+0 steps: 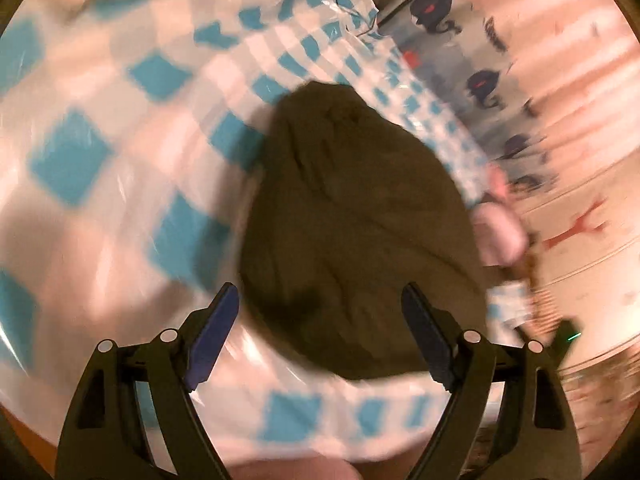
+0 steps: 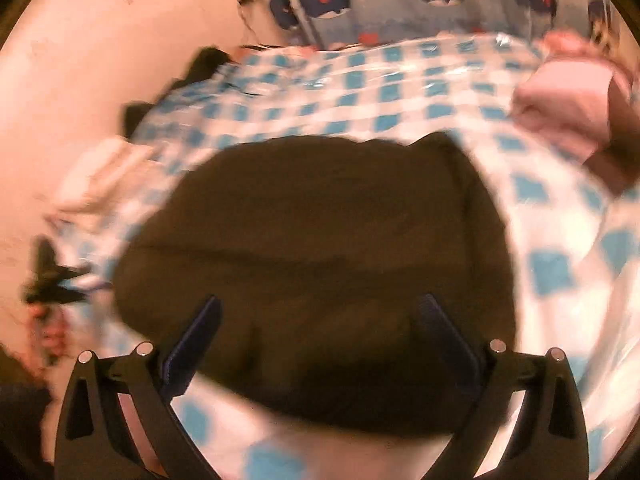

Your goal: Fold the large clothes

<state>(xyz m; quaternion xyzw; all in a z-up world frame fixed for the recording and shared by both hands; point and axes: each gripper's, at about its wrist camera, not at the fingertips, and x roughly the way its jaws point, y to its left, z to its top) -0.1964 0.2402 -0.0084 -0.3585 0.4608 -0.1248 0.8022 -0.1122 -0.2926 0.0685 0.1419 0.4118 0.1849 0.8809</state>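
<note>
Both tools, left [image 1: 320, 300] and right [image 2: 320, 312], gape wide, empty, above the dark garment [image 2: 312, 232].

A folded garment [image 2: 316, 248] is laid on the tablecloth [image 2: 400, 92], and in both wrist views it is seen just ahead of the spread fingers. In the right wrist view, a stack of folded cloth [image 2: 560, 116] is placed on the tablecloth to the garment's right. A patterned curtain [image 2: 400, 0] is hung behind the table's far edge.

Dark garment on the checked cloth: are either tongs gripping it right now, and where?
Nothing is held. The left tongs and right tongs both stand open above the dark garment, their pads clear of the fabric.
</note>
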